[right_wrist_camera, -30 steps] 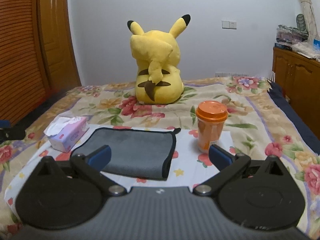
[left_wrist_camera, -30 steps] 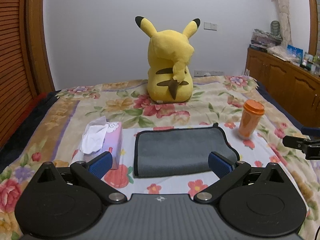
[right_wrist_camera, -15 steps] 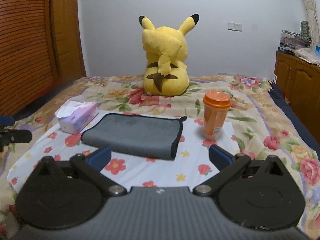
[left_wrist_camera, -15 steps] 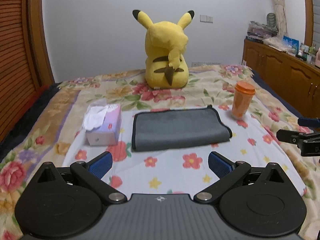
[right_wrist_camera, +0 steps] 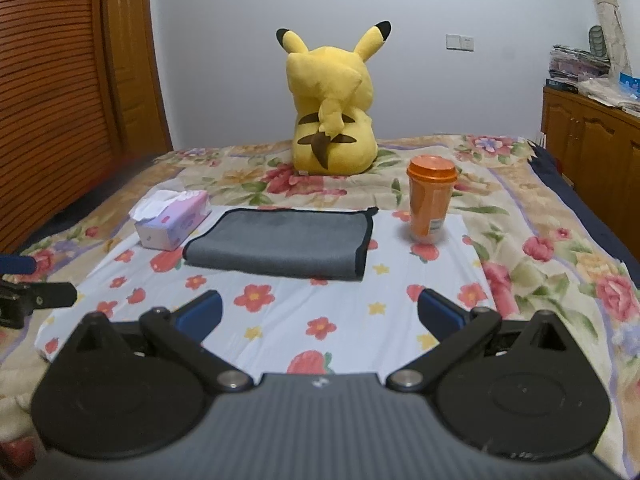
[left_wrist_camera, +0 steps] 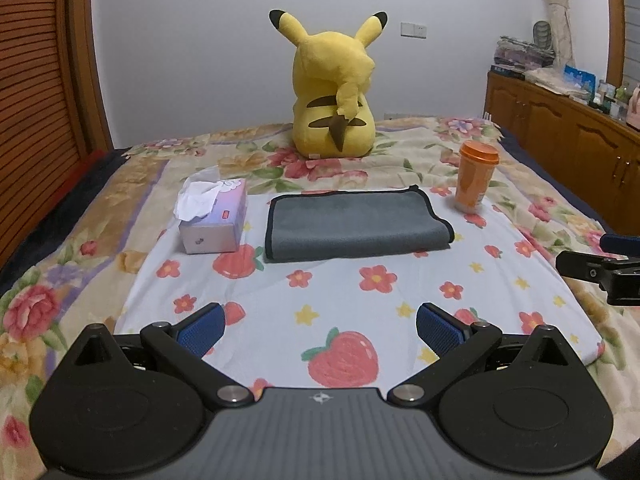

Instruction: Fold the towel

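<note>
A grey towel with black trim [left_wrist_camera: 356, 226] lies folded flat on a white flowered cloth [left_wrist_camera: 360, 304] on the bed; it also shows in the right wrist view [right_wrist_camera: 282, 242]. My left gripper [left_wrist_camera: 320, 330] is open and empty, well short of the towel's near edge. My right gripper [right_wrist_camera: 320, 314] is open and empty, also back from the towel. The right gripper's fingers [left_wrist_camera: 600, 266] show at the right edge of the left wrist view. The left gripper's fingers [right_wrist_camera: 36, 294] show at the left edge of the right wrist view.
A tissue box [left_wrist_camera: 214, 218] stands left of the towel. An orange lidded cup [left_wrist_camera: 476, 178] stands to its right. A yellow plush toy [left_wrist_camera: 334, 92] sits behind. A wooden cabinet [left_wrist_camera: 568, 136] lines the right wall, a wooden door [right_wrist_camera: 60, 92] the left.
Both grippers have pulled back toward me from the towel, which now lies farther off. Both stayed open. The towel has not moved.
</note>
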Tool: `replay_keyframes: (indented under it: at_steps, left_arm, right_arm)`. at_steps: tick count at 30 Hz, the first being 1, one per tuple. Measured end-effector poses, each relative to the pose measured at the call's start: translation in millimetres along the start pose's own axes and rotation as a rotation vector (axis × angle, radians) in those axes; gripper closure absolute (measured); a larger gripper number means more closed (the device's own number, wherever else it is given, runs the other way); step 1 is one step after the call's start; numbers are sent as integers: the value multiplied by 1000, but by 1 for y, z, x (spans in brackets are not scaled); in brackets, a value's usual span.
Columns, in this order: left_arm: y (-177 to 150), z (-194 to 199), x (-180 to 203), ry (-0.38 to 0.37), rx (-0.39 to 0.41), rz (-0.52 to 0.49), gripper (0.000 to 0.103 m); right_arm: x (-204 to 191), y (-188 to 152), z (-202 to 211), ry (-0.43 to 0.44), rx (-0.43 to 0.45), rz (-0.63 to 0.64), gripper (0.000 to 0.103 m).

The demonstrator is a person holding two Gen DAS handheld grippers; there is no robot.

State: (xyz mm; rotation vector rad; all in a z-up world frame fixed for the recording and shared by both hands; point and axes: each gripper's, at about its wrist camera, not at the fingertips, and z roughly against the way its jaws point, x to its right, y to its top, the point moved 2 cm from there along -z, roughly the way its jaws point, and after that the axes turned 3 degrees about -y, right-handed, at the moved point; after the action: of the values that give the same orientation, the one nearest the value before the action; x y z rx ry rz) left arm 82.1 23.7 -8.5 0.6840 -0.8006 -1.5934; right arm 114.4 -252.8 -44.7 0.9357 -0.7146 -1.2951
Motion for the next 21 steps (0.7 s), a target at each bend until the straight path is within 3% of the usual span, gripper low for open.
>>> replay_keyframes:
  at_steps: [21]
  left_arm:
    - [-35,7,17,0,4,32,0]
  right_arm:
    - [-6,-42,21,-18,-19,18,0]
